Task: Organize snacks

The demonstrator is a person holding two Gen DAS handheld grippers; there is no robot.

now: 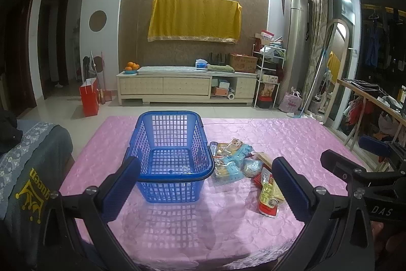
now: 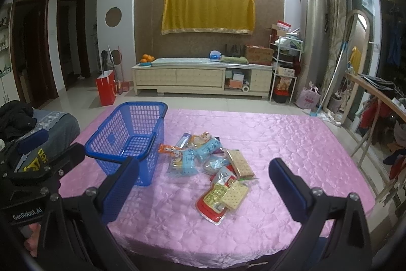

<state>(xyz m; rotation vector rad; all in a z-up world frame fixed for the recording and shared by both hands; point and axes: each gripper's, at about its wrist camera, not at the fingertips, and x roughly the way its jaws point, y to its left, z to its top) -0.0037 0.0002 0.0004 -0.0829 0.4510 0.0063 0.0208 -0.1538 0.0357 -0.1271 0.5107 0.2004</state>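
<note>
A blue plastic basket (image 1: 170,179) stands empty on the pink tablecloth (image 1: 228,225); it also shows in the right wrist view (image 2: 119,159). A pile of snack packets (image 1: 237,161) lies just right of it, with a red packet (image 1: 266,202) nearest me. In the right wrist view the pile (image 2: 200,156) holds light blue packets, cracker packs (image 2: 234,193) and the red packet (image 2: 212,205). My left gripper (image 1: 206,182) is open and empty, in front of the basket. My right gripper (image 2: 203,184) is open and empty, above the near part of the pile.
A chair with dark clothing (image 1: 28,169) stands at the table's left edge. A wooden rack (image 2: 375,103) stands to the right. A TV cabinet (image 1: 186,86) and a red bag (image 1: 88,97) are across the floor behind the table.
</note>
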